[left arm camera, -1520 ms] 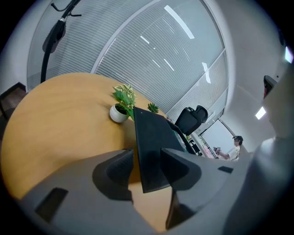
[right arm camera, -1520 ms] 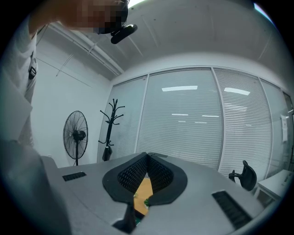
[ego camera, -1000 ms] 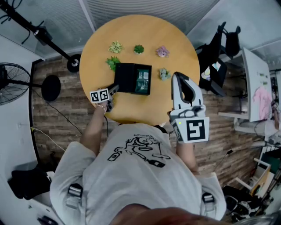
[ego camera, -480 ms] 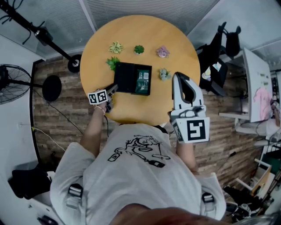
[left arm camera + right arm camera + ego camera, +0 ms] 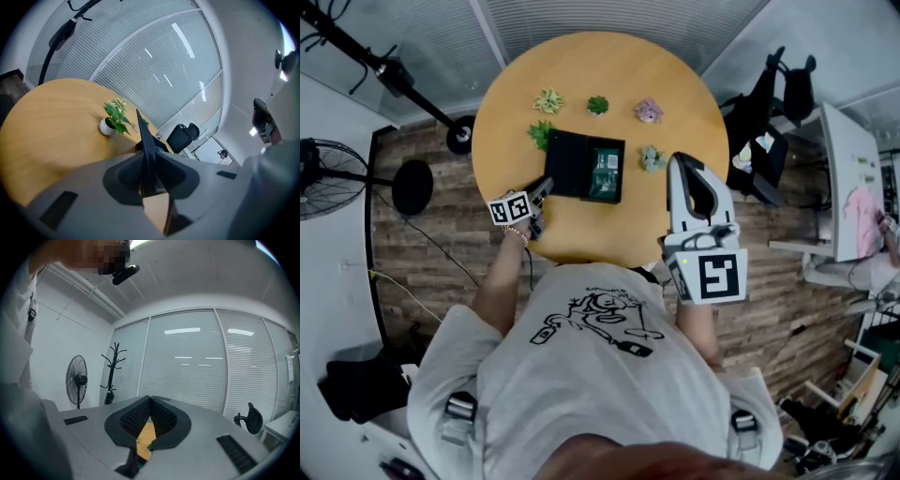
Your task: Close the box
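Note:
A black box (image 5: 584, 167) lies open in the middle of the round wooden table (image 5: 600, 66). Its lid (image 5: 565, 162) is folded out to the left and its base (image 5: 606, 172) holds something green. My left gripper (image 5: 539, 194) is at the lid's near left corner. In the left gripper view the lid (image 5: 144, 136) stands edge-on between the pads of that gripper (image 5: 149, 161), whose jaws have just been closing and now pinch it. My right gripper (image 5: 677, 161) hangs high above the table's right side, shut and empty, and points level in its own view (image 5: 150, 401).
Several small potted plants stand round the box: one at its far left corner (image 5: 540, 134), also visible (image 5: 114, 119) beyond the lid, others (image 5: 597, 105) along the back and one (image 5: 652, 157) at its right. A coat stand (image 5: 384, 70) and fan (image 5: 319, 178) stand left of the table, and office chairs (image 5: 769, 89) right.
The left jaws have closed on the lid. The lid, first seen as a broad face, now shows edge-on and higher. The right gripper has not moved.

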Demonstrator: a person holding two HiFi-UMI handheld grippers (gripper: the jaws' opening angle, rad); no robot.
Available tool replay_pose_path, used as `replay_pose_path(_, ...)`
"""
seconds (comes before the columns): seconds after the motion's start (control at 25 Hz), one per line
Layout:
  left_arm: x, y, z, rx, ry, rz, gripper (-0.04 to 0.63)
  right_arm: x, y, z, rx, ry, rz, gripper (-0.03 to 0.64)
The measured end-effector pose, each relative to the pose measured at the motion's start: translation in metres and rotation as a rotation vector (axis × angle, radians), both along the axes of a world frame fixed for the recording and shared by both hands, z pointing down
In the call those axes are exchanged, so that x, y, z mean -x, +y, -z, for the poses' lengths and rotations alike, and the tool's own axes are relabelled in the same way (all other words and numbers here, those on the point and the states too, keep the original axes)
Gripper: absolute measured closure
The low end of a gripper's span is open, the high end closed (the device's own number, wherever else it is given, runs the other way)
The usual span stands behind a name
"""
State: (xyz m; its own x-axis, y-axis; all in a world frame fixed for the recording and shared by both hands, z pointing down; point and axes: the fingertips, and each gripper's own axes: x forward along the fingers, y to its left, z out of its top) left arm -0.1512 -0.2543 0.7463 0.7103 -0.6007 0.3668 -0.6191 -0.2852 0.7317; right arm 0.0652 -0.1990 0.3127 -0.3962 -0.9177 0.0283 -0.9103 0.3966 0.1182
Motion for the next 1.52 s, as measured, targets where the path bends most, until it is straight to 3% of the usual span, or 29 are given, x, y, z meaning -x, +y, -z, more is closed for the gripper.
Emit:
replay_pose_path(0.52,0.000,-0.002,0.013,-0.046,0.000,0.052,0.532,-0.002,-0.002,0.001,-0.006,0.000,-0.004,0.601)
replay_pose_path(1.52,-0.021,-0.001,0.043,-0.097,0.002,0.063,0.545,-0.008,-0.003,0.002,-0.007,-0.003,-0.010,0.601)
